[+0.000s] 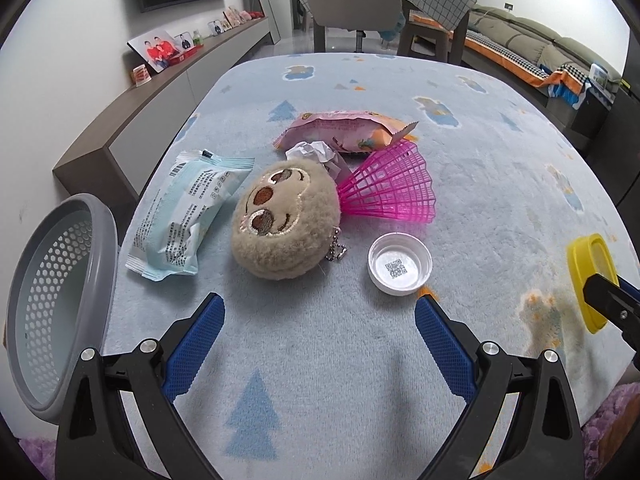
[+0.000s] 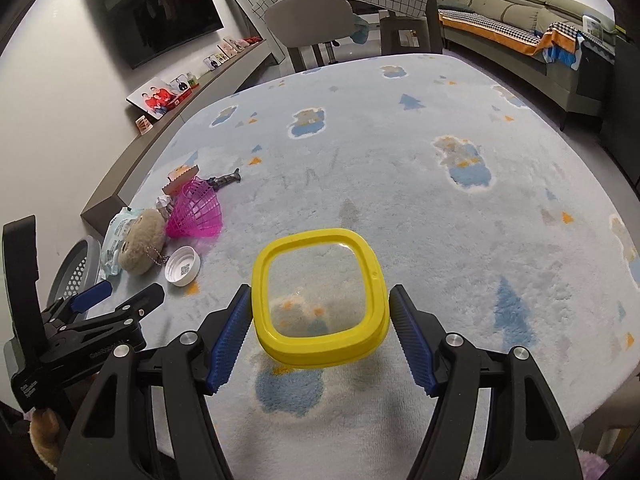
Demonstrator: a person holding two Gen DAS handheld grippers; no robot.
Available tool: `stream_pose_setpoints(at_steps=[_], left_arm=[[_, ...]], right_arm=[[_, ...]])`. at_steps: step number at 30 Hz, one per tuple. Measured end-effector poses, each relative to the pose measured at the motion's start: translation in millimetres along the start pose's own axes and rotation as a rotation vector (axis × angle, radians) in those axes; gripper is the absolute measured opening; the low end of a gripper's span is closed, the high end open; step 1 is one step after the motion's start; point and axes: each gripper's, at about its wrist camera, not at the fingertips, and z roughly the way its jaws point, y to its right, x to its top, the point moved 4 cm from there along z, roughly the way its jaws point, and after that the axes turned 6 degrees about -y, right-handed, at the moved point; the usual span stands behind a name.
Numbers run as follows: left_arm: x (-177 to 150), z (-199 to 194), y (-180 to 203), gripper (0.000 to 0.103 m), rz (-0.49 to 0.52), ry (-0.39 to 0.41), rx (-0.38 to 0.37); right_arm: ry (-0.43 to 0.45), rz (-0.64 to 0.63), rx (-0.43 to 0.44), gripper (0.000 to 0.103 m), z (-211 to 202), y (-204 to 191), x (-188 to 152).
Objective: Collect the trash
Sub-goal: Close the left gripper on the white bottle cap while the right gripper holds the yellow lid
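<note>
My right gripper (image 2: 320, 294) is shut on a square yellow lid (image 2: 320, 240) with a clear centre, holding it just above the carpet. The same lid (image 1: 590, 280) shows at the right edge of the left wrist view. My left gripper (image 1: 320, 320) stands open over the carpet with nothing between its fingers. Just beyond it lie a white bottle cap (image 1: 400, 262), a beige plush toy (image 1: 286, 220) and a light blue wrapper (image 1: 188, 220). Behind them are a pink mesh plastic piece (image 1: 388, 192), a crumpled white paper (image 1: 310, 150) and a pink snack bag (image 1: 344, 132).
A grey perforated basket (image 1: 56, 300) stands at the left edge of the pale blue carpet (image 1: 500, 184). A low shelf with photos (image 1: 160, 50) runs along the left wall. A chair (image 1: 352, 4), a covered table and a sofa (image 2: 520, 20) are at the far end.
</note>
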Motion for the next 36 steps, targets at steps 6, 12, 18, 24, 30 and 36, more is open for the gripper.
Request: stream_pose_setpoints(at_steps=[6,12,18,24,30,36], left_arm=[[4,10,10,0.094,0.012,-0.014,-0.002],[8,20,26,0.088,0.037,-0.034,-0.013],[14,27,36,0.079,0.052,-0.043,-0.017],[21,31,43,0.064,0.046,-0.047,-0.044],[16,23,48,0.039,0.064,-0.038,-0.07],[3,13,42,0.039,0.062,-0.042,-0.074]], right_arm=[[0.006,0.015,0.02,0.067,-2,2,2],[0.009,0.025,0.028,0.067,-4,6,1],[0.011,0.026,0.037,0.067,-5,7,2],[0.016,0.031,0.045,0.067,-7,7,2],[0.017,0.032,0.046,0.067,-8,8,1],[0.024,0.023,0.048,0.067,-10,6,1]])
